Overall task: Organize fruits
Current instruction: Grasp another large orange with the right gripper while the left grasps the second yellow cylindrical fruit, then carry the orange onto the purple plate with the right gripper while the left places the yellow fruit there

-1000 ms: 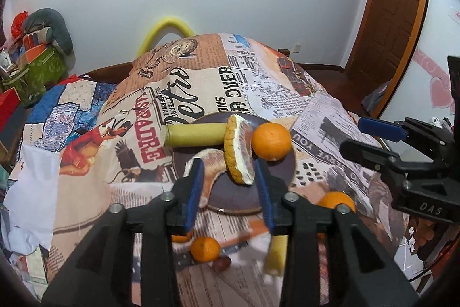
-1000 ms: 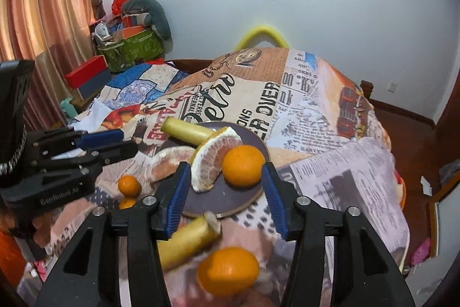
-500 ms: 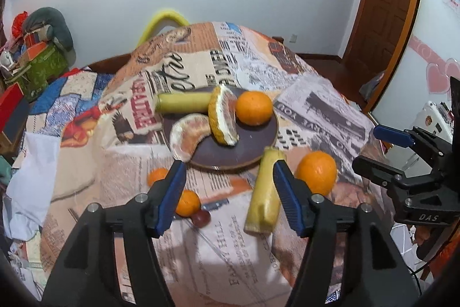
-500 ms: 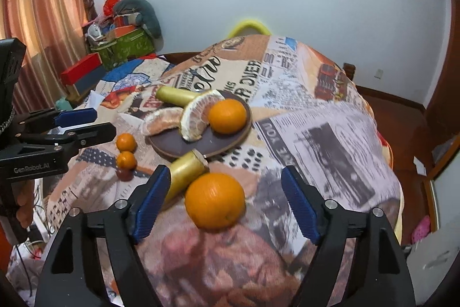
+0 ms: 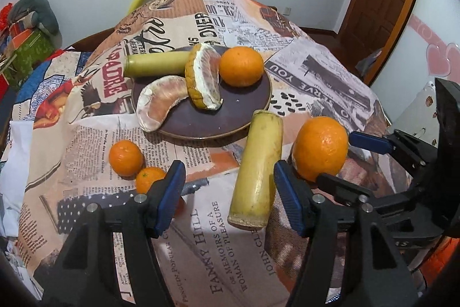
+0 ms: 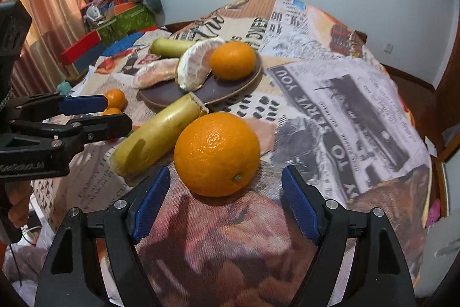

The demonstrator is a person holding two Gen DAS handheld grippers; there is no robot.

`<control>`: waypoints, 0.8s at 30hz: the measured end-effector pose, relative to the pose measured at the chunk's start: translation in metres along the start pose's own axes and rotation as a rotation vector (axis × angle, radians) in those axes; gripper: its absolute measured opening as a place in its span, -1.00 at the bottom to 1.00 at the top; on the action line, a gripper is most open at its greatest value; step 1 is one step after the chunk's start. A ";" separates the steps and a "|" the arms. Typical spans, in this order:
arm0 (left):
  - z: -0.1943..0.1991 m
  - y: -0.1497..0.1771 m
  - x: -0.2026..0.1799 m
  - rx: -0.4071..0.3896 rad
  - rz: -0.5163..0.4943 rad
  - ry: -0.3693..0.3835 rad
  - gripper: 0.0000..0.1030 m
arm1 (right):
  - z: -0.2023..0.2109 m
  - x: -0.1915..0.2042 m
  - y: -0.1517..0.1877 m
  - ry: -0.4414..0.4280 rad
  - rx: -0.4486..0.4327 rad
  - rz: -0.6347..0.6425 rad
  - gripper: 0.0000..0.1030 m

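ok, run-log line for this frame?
left tongs: open, empty, by yellow stalk piece | right tongs: open, empty, facing large orange | plate: orange, two pomelo wedges

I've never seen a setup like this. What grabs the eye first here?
Probably the big orange, lying on the newsprint-patterned tablecloth just ahead of the open right tool. Beside it lies a yellow-green stalk piece, and beyond, a dark plate holds pomelo wedges and another orange.
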State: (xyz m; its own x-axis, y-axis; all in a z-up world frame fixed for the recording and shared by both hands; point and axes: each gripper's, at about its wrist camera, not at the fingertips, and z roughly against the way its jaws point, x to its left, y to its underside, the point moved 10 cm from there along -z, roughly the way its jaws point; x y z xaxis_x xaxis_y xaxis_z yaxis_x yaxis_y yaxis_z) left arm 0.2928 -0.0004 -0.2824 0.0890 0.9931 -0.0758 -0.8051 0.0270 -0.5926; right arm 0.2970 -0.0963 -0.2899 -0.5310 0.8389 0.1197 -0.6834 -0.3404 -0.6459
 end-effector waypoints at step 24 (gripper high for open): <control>-0.049 -0.003 -0.031 0.069 -0.038 0.090 -0.09 | 0.011 -0.026 0.000 -0.070 -0.006 -0.082 0.28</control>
State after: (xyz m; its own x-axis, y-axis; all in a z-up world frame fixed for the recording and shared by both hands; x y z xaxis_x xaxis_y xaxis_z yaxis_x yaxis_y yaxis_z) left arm 0.3209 -0.0372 -0.3176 0.1700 0.9771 -0.1280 -0.8382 0.0751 -0.5402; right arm 0.3056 -0.1230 -0.2846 -0.5075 0.8319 0.2243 -0.7228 -0.2694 -0.6364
